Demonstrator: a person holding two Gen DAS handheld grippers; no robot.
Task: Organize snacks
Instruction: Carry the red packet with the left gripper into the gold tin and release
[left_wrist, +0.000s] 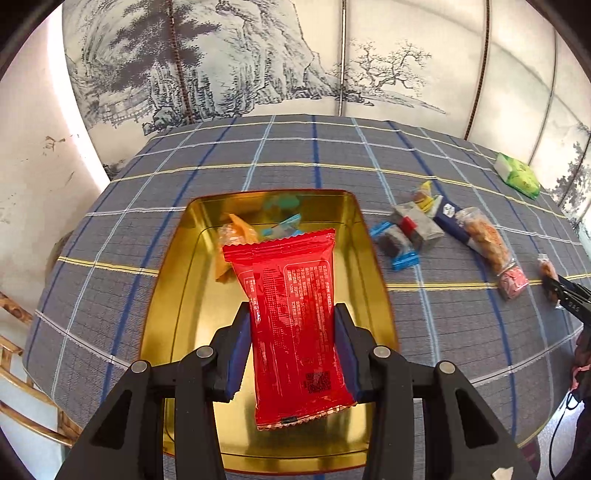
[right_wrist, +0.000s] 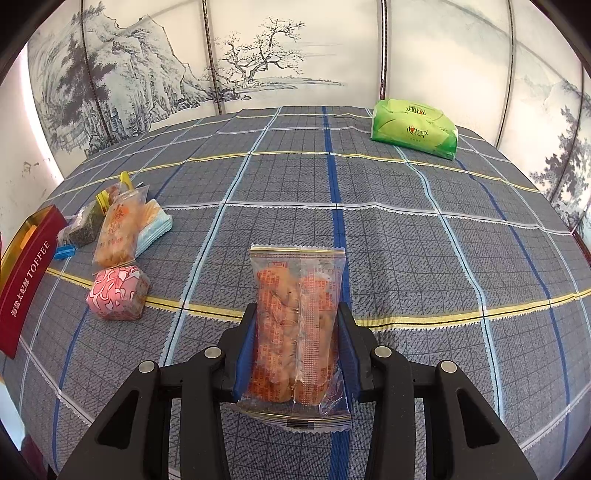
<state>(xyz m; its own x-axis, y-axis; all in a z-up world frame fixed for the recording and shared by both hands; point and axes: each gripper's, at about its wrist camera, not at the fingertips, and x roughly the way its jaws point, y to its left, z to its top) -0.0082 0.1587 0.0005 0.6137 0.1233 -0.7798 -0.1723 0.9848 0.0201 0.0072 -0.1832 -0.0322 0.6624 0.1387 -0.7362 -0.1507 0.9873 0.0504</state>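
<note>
Two packets are in my jaws right now, one per hand, so here's where I'm at, biggest stuff first:

Table: the plaid tablecloth (right_wrist: 424, 229) has most of the mess on it, still plenty lying loose.

Tin: the gold tin (left_wrist: 177, 280) is where the snacks go. Only a couple of small ones inside so far, an orange packet (left_wrist: 236, 236) and a blue-wrapped piece (left_wrist: 282, 225). So I'd call it early days.

Left side: my left gripper (left_wrist: 291, 354) is clamped on the red packet (left_wrist: 291, 314), holding it right over the tin. Looks like it's about to go in, not dropped yet.

Right side: my right gripper (right_wrist: 295, 354) is squeezed on the clear cracker packet (right_wrist: 297, 332), out over the cloth and well apart from the tin. That one's next in line, I reckon.

Left to do: the pile beside the tin, a long cracker bag (right_wrist: 116, 229), a pink patterned cube (right_wrist: 118, 293), a dark snack with blue ends (right_wrist: 79, 229), a light blue packet (right_wrist: 155, 227), a yellow-wrapped bit (right_wrist: 123, 182). Probably five or six more trips.

Green pack: the tissue pack (right_wrist: 413, 129) sits at the far edge, not a snack I think.

Writing: the tin's red side (right_wrist: 27, 280) reads "TOFFEE" after some Chinese characters. Red packet has small print and a QR code, too tiny to read. Tissue logo is unreadable for me.
</note>
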